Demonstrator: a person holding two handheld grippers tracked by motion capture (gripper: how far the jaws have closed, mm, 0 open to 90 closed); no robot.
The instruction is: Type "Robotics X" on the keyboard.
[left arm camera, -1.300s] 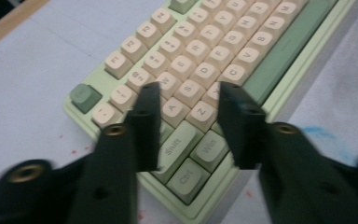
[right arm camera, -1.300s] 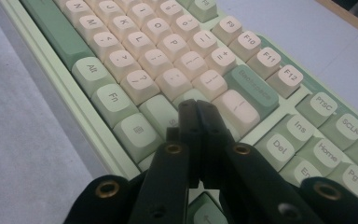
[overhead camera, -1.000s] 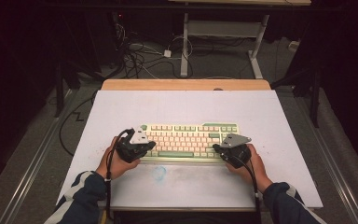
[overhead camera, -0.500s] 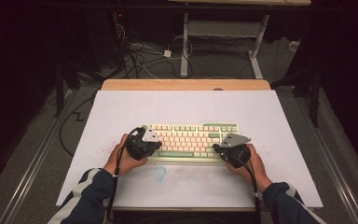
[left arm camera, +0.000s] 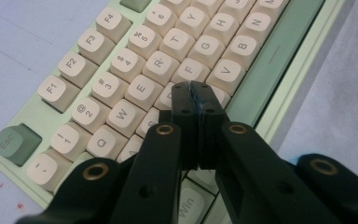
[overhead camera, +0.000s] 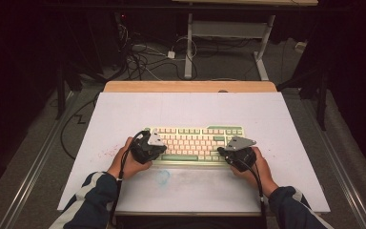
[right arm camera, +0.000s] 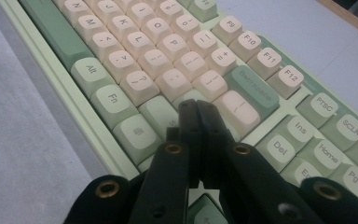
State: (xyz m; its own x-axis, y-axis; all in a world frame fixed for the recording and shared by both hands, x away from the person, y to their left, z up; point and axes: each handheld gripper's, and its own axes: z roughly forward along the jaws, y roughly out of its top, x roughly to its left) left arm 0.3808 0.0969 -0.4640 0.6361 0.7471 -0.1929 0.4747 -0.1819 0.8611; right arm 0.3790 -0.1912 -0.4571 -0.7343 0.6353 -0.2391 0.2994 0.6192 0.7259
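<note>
A pale green keyboard (overhead camera: pixel 195 139) with cream keys lies across the middle of the white board (overhead camera: pixel 186 109). My left gripper (overhead camera: pixel 158 149) is over the keyboard's left end, jaws shut with nothing between them. In the left gripper view its tips (left arm camera: pixel 196 89) hover just above the keys (left arm camera: pixel 158 63) near D and F. My right gripper (overhead camera: pixel 225 152) is at the keyboard's right end, also shut and holding nothing. In the right gripper view its tips (right arm camera: pixel 196 107) sit over the green key beside the long cream key (right arm camera: pixel 237 106), below Backspace (right arm camera: pixel 256 86).
The board lies on a wooden table whose far edge (overhead camera: pixel 190 86) shows. A blue smear (overhead camera: pixel 163 176) and faint red marks (overhead camera: pixel 106 152) stain the board near the front. Cables (overhead camera: pixel 143 57) and a desk frame (overhead camera: pixel 228 28) are on the floor beyond.
My left gripper has edged a little to the right, further over the keyboard's left end. The right gripper has stayed where it was.
</note>
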